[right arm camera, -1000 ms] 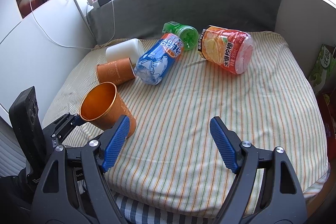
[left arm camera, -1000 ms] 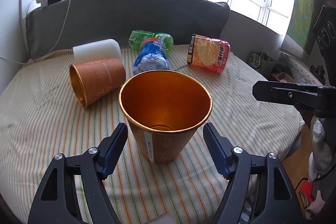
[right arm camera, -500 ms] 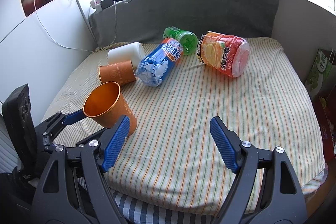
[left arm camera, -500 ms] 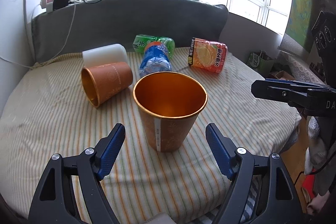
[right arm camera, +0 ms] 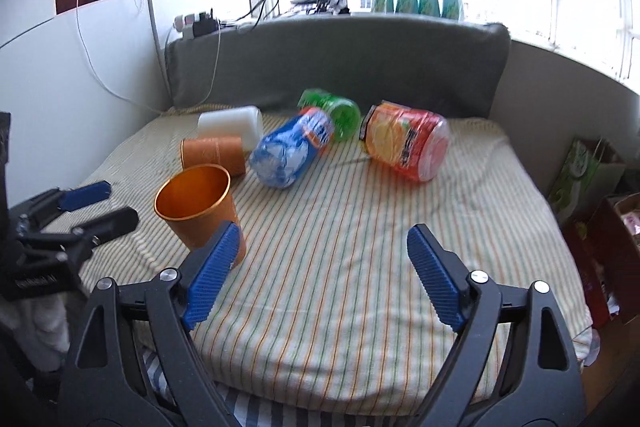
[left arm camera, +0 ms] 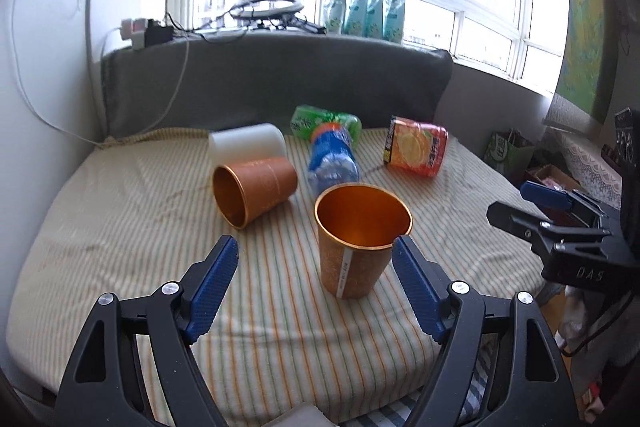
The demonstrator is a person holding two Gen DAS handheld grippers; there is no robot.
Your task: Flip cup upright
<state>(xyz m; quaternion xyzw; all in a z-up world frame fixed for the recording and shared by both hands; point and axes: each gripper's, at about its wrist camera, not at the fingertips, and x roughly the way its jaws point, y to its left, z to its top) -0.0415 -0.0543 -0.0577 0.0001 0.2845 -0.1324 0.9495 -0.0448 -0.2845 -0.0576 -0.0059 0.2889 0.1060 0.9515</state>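
An orange paper cup (left arm camera: pixel 358 247) stands upright on the striped bed, mouth up; it also shows in the right wrist view (right arm camera: pixel 200 211). A second orange cup (left arm camera: pixel 252 189) lies on its side behind it, mouth toward me, seen in the right wrist view too (right arm camera: pixel 214 153). My left gripper (left arm camera: pixel 314 267) is open and empty, drawn back from the upright cup. My right gripper (right arm camera: pixel 324 259) is open and empty above the bed's front part, to the right of the upright cup.
A white cup (left arm camera: pixel 248 145), a blue bottle (left arm camera: pixel 332 157), a green bottle (left arm camera: pixel 326 121) and an orange snack jar (left arm camera: pixel 416 151) lie at the back of the bed (left arm camera: pixel 120 227). A grey headboard (left arm camera: pixel 280 83) stands behind. Bags and boxes (right arm camera: pixel 592 187) sit on the right.
My left gripper has pulled back and risen away from the upright cup, which stays standing. The right gripper has lifted and backed off a little.
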